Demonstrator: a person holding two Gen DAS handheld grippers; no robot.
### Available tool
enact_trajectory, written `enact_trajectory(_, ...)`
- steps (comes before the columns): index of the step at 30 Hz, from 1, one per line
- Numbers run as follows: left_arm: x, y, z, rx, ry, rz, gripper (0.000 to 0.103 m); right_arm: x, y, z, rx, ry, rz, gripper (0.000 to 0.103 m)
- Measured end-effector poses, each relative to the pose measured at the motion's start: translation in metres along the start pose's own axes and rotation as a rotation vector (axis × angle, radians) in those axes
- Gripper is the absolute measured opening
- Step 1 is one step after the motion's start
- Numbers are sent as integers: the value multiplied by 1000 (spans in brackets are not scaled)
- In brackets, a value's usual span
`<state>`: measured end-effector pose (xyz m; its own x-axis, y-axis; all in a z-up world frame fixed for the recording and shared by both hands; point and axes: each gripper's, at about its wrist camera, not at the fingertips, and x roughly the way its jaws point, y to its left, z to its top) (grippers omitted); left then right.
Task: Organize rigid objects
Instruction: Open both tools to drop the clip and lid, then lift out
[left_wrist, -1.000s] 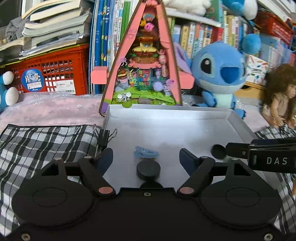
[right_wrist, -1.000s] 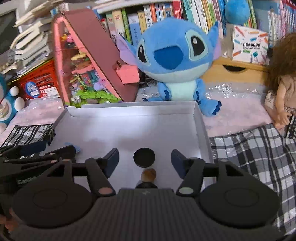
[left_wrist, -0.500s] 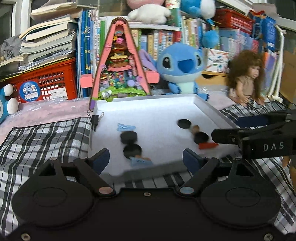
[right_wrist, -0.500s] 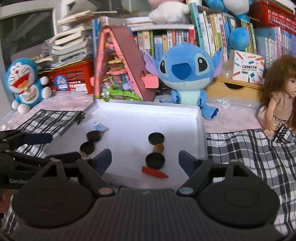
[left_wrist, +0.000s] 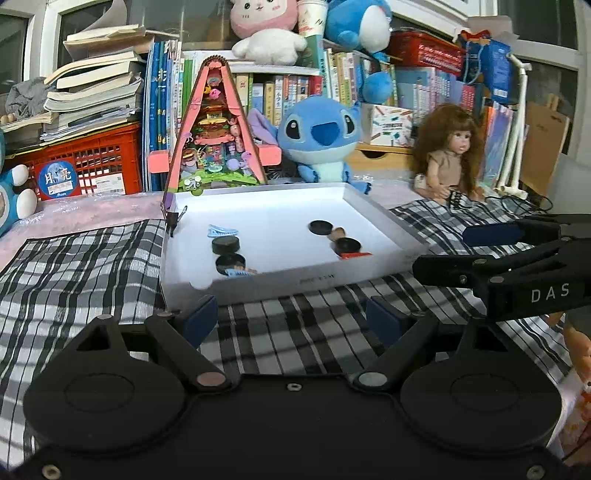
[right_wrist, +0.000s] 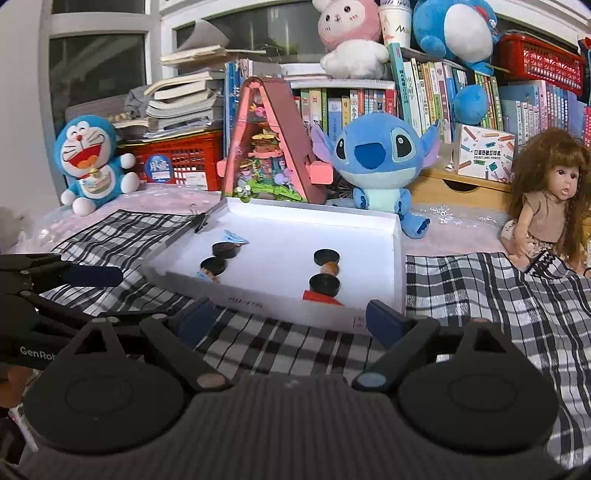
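A shallow white tray (left_wrist: 384, 218) (right_wrist: 397, 258) lies on the checked cloth. In it, at the left, are a blue hair clip (left_wrist: 221, 230) (right_wrist: 233, 236) and two black discs (left_wrist: 225, 244) (right_wrist: 224, 250), with a small blue piece by the near wall (left_wrist: 236, 272). At the right are two more black discs (left_wrist: 320, 227) (right_wrist: 326, 255), a brown knob (left_wrist: 338, 233) between them, and a red piece (left_wrist: 355, 254) (right_wrist: 317, 295). My left gripper (left_wrist: 291, 319) is open and empty over the cloth, short of the tray. My right gripper (right_wrist: 291, 319) is open and empty too.
A black-and-white checked cloth (left_wrist: 92, 266) covers the surface. Behind the tray stand a pink triangular toy house (left_wrist: 216, 144), a blue Stitch plush (left_wrist: 321, 136), a doll (left_wrist: 450, 155), a red crate (left_wrist: 85, 166), a Doraemon plush (right_wrist: 92, 162) and bookshelves. A binder clip (left_wrist: 171, 219) sits at the tray's far left corner.
Both grippers have pulled back and up from over the tray to the cloth in front of it. The objects in the tray stay where they were.
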<state>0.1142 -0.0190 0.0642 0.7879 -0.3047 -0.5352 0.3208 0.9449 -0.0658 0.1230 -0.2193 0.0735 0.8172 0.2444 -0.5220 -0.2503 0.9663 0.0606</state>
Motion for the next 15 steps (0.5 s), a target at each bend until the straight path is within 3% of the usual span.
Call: enact_trajectory(15, -33, -4, -48, -25, 8, 29, 88, -46, 8, -46, -8, -43, -5, 99)
